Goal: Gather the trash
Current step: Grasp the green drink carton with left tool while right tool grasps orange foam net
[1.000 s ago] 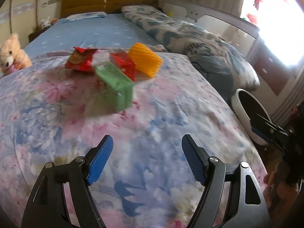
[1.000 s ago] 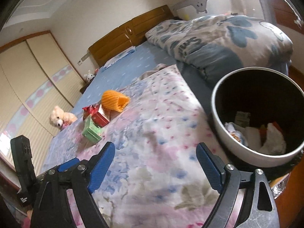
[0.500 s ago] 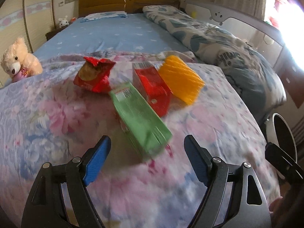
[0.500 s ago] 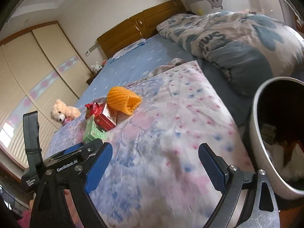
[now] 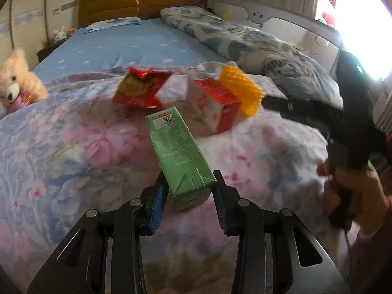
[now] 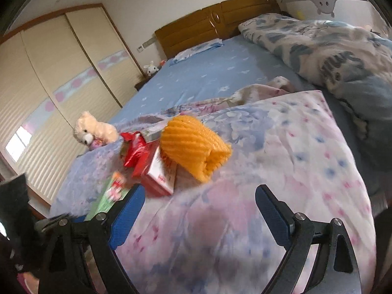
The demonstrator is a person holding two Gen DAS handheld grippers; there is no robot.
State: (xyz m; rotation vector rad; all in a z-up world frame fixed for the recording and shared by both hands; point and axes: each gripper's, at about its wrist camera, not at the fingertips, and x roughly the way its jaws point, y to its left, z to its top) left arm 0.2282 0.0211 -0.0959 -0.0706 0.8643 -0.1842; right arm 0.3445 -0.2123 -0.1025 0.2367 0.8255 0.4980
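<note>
Left tongs [image 5: 189, 196] closing around the green carton [image 5: 180, 154]; right tongs [image 6: 199, 204] spread, empty. Red carton [image 5: 215, 109], wrapper [image 5: 139, 90] and orange net [image 6: 193, 149] remain on the bed [image 5: 61, 147].

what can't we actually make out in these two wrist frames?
- Green carton, right wrist view: blurred, partly hidden behind that gripper's own finger.
- Left gripper, left wrist view: jaws closing with the carton's near end between them; actual pad contact unclear.
- Right gripper, left wrist view: motion-blurred, fingertips not distinguishable.
- Red carton print: too blurred to read.
- Trash bin: in neither frame.
</note>
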